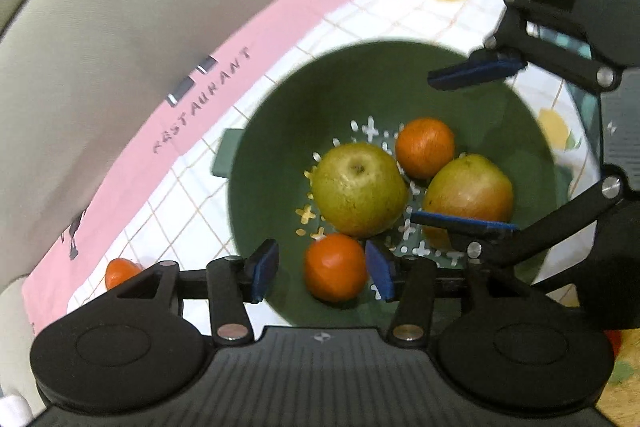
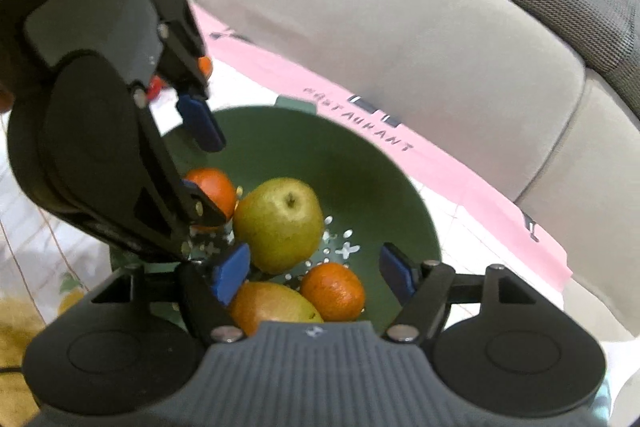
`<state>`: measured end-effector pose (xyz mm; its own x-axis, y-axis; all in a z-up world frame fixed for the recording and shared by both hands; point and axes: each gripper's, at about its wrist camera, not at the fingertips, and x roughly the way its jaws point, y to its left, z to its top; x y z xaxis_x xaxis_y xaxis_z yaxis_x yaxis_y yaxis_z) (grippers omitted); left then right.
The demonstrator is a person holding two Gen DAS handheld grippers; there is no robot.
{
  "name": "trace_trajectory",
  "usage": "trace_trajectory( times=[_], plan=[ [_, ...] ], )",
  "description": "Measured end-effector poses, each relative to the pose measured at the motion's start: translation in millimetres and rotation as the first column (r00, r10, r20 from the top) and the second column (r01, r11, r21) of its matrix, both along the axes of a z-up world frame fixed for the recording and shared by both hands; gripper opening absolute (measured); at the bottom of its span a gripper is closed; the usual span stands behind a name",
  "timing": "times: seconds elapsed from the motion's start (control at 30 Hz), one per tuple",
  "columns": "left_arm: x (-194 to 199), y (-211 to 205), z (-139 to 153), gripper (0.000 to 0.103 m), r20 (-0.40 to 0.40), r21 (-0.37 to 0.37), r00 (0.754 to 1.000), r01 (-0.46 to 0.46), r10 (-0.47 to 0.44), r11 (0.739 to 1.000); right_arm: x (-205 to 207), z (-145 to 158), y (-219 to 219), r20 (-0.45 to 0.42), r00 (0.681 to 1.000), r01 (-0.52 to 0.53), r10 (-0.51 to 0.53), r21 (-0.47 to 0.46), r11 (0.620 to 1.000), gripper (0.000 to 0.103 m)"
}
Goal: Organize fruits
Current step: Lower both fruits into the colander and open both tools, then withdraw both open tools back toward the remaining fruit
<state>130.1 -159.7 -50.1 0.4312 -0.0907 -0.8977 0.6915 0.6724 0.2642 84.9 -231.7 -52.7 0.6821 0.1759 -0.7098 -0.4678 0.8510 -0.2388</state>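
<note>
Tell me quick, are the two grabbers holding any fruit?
Left gripper: open over the green colander, holding nothing.
Right gripper: open over the same colander, holding nothing.

A green colander (image 1: 280,195) is partly masked by both grippers: in the left wrist view the left gripper (image 1: 320,269) covers its near rim, and the right gripper (image 1: 472,147) crosses its right rim. A reddish-green apple (image 1: 470,187) sits half behind the right gripper's lower finger. An orange fruit (image 1: 118,271) at the left, on the checked cloth (image 1: 192,195), is cut by the gripper's arm, its kind unclear. In the right wrist view, an orange (image 2: 214,187) hides behind the left gripper's linkage; small orange and red objects (image 2: 206,65) beyond it are too obscured to identify.
</note>
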Motion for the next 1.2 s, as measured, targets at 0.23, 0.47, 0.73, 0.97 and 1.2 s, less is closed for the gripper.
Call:
trace_trajectory(
  times=[0.23,0.47,0.73,0.97,1.2],
  plan=[
    [-12.3,28.5,33.7,0.067,0.031,-0.151,0.994,-0.102,0.108,0.983,-13.4,21.4,0.4,0.042,0.989,0.140,-0.144,0.082,0.987,0.079],
    [-27.9,66.2,55.2,0.070,0.083,-0.251,0.972,-0.192,0.218,0.949,-26.2,38.3,6.0,0.023,0.959,0.271,-0.283,0.223,0.936,0.079],
    [-43.2,116.4,59.4,0.071,0.088,-0.310,0.937,-0.297,0.338,0.903,-41.4,46.4,30.8,-0.020,0.946,0.312,-0.325,0.340,0.887,0.079],
    [-46.0,160.3,46.2,0.071,0.042,-0.335,0.887,-0.421,0.460,0.843,-54.5,40.9,63.8,-0.010,0.951,0.294,-0.310,0.344,0.892,0.089],
    [-45.2,179.3,29.5,0.071,-0.022,-0.345,0.871,-0.468,0.491,0.814,-57.3,28.7,100.8,-0.033,0.974,0.223,-0.224,0.301,0.927,0.089]
  ],
)
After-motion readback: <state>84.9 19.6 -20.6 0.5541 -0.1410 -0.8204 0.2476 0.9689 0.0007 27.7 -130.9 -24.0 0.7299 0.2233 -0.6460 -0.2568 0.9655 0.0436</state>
